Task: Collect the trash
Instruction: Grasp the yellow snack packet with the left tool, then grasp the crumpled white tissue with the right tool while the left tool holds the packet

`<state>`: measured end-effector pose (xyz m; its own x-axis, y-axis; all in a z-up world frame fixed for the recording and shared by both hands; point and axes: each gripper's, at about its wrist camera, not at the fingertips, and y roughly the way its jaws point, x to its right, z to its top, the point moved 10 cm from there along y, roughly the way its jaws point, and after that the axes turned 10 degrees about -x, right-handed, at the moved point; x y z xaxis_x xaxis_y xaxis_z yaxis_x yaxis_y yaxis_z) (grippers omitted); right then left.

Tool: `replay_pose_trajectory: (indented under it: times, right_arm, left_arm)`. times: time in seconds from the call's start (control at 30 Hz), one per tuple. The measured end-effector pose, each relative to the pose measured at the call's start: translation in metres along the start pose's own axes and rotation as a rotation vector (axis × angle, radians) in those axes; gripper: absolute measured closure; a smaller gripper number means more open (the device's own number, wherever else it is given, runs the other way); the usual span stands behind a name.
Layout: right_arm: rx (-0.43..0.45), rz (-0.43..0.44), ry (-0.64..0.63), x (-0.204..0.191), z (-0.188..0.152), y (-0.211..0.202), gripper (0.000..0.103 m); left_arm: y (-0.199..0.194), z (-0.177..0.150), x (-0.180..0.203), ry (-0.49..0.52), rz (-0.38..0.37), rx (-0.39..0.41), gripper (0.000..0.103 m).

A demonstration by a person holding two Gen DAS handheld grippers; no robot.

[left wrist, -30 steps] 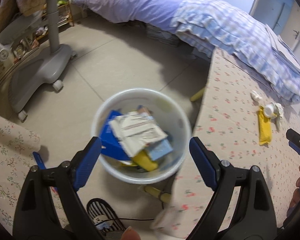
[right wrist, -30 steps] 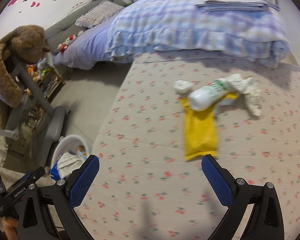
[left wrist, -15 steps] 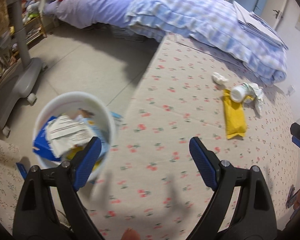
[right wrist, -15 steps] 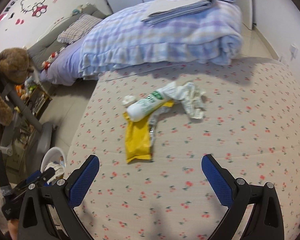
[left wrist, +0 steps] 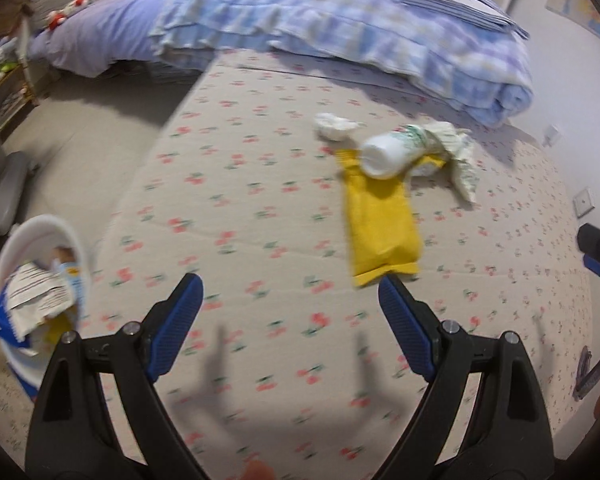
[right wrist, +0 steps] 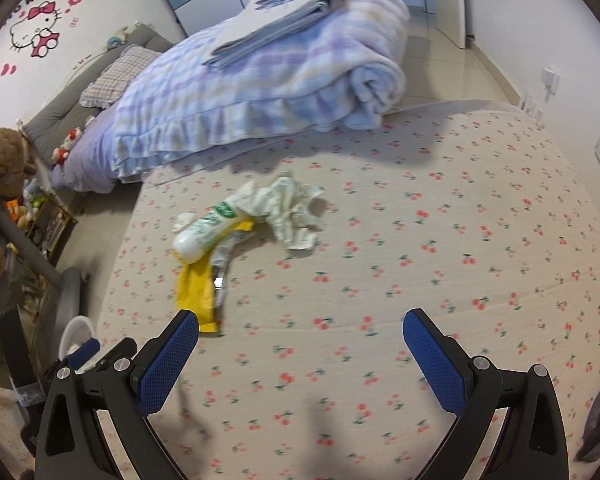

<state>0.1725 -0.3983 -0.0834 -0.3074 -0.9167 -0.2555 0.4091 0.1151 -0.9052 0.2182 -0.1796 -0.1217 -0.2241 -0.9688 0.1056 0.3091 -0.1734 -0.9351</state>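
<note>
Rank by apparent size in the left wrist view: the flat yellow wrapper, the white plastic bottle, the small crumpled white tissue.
1. Flat yellow wrapper
2. White plastic bottle, though partly hidden and foreshortened, lying end-on
3. Small crumpled white tissue, farthest away, so perhaps shrunk by distance

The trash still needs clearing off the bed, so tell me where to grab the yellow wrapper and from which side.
Take the yellow wrapper by its free near end, coming from the bed's near edge with the left hand-held gripper. It lies flat, its far end is pinned under the white bottle, and that near crimped end sits just ahead of the open jaws.
</note>
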Motion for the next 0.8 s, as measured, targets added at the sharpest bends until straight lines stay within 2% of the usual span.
replay_pose_trajectory:
  times: [0.23, 0.33, 0.43, 0.5, 0.6, 0.7, 0.8]
  right_arm:
    - [-0.025, -0.033, 0.038, 0.035, 0.0, 0.008, 0.0]
    - [-0.027, -0.043, 0.058, 0.047, 0.001, 0.01, 0.0]
    - [-0.03, -0.042, 0.087, 0.058, 0.002, 0.014, 0.0]
    - [-0.034, -0.04, 0.102, 0.062, 0.004, 0.018, 0.0]
    - [-0.04, -0.036, 0.109, 0.061, 0.007, 0.025, 0.0]
    - [-0.041, -0.024, 0.101, 0.053, 0.013, 0.034, 0.0]
    - [-0.035, -0.016, 0.086, 0.043, 0.02, 0.043, 0.0]
  left_arm:
    - [0.025, 0.011, 0.048, 0.074, -0.081, 0.027, 0.014]
    - [0.033, 0.018, 0.059, 0.086, -0.091, 0.045, 0.015]
    - [0.042, 0.024, 0.065, 0.098, -0.079, 0.052, 0.021]
    - [0.048, 0.026, 0.063, 0.1, -0.062, 0.042, 0.027]
    - [0.058, 0.026, 0.059, 0.085, -0.058, 0.012, 0.052]
    - [0.057, 0.025, 0.06, 0.11, -0.058, 0.01, 0.063]
    - [0.051, 0.022, 0.059, 0.134, -0.057, 0.006, 0.068]
